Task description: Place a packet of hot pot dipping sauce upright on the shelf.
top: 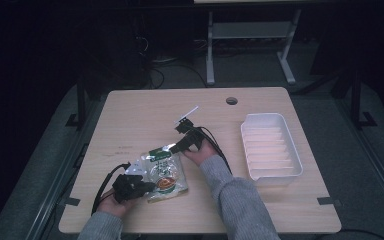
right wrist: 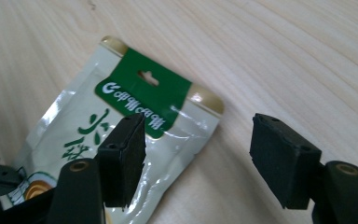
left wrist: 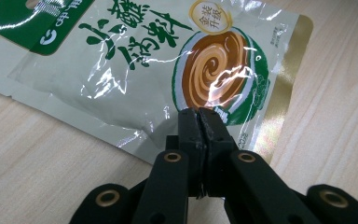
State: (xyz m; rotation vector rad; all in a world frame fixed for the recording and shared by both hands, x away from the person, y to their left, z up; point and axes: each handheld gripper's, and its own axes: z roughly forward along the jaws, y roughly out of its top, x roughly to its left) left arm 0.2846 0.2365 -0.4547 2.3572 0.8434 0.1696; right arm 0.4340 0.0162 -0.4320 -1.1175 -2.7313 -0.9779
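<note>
Left claw point(left wrist: 199, 122) clamped, right claw point(right wrist: 200, 161) agape.

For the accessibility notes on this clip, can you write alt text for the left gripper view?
The left gripper has its two black fingers shut together at the near edge of a glossy green and white sauce pouch, which lies flat on a light wooden table. The pouch shows a brown swirl picture and a gold side strip.
</note>
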